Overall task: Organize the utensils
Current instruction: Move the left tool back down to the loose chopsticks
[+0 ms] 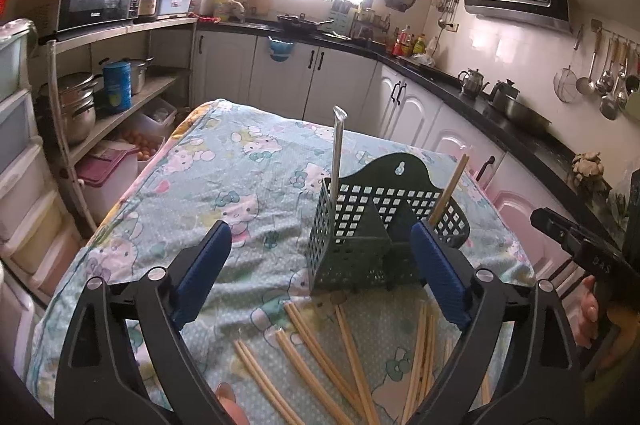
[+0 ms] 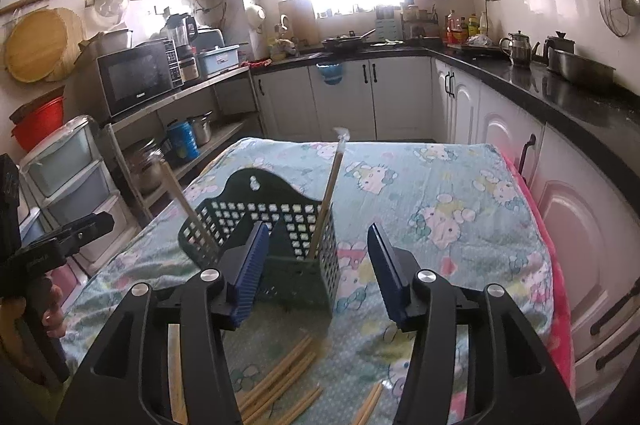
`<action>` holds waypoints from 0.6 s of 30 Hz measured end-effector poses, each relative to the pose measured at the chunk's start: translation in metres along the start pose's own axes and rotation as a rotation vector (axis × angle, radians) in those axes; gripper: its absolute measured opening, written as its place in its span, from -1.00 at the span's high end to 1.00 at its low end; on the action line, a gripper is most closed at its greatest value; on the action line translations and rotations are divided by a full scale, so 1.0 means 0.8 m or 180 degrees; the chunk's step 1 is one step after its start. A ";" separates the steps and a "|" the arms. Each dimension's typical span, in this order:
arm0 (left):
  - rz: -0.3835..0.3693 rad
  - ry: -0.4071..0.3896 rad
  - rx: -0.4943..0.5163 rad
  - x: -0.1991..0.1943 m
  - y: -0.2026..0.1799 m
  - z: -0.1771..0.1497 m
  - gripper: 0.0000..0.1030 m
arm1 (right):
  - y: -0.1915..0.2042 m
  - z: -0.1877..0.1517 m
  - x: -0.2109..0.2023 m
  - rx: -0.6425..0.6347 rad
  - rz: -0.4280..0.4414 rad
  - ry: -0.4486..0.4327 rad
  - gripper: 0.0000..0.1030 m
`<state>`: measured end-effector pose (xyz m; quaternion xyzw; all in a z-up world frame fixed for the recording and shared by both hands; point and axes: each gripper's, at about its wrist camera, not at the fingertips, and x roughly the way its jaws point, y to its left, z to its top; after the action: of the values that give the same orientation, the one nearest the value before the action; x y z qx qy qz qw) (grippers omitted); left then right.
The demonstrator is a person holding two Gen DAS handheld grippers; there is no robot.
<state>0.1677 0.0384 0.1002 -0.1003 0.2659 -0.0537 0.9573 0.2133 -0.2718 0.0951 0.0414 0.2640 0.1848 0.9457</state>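
The loose chopsticks point(image 1: 316, 357) lie flat on the cloth-covered bench point(image 1: 224, 169), on the near side of the dark perforated utensil holder point(image 1: 360, 225), below and just ahead of both grippers. Their long axes run mostly near-to-far, fanned slightly like spokes toward the holder. In the left wrist view they spread right under the left gripper point(image 1: 320, 273), whose jaws stand wide with nothing between them; that gripper looks the better placed for the left-hand sticks. The right gripper point(image 2: 316, 265) is about half open, also empty, with a cluster of sticks point(image 2: 276, 381) beneath its left finger.

Counted: one holder, with three compartments as far as I can tell. Two items already stand in it, a wooden chopstick point(image 1: 448, 189) leaning in the right compartment and a wrapped stick point(image 1: 336, 153) upright in the left one. Loose chopsticks number roughly ten; overlaps and the gripper arms prevent an exact count.
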 end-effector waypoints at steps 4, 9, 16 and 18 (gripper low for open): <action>0.0020 -0.0006 -0.0019 -0.008 0.003 -0.009 -0.62 | 0.008 -0.014 -0.009 -0.0016 0.0042 0.0025 0.02; 0.0065 0.0020 -0.0036 -0.017 0.009 -0.025 -0.63 | 0.013 -0.028 -0.013 -0.0020 0.0080 0.0070 0.02; 0.0137 0.0104 -0.0056 -0.021 0.020 -0.046 -0.63 | 0.022 -0.051 -0.010 -0.0050 0.0128 0.0184 0.02; 0.0157 0.0135 -0.0057 -0.021 0.023 -0.052 -0.63 | 0.022 -0.057 -0.008 -0.0053 0.0143 0.0217 0.02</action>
<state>0.1330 0.0522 0.0694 -0.1012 0.2890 -0.0299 0.9515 0.1794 -0.2587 0.0622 0.0331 0.2936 0.2096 0.9321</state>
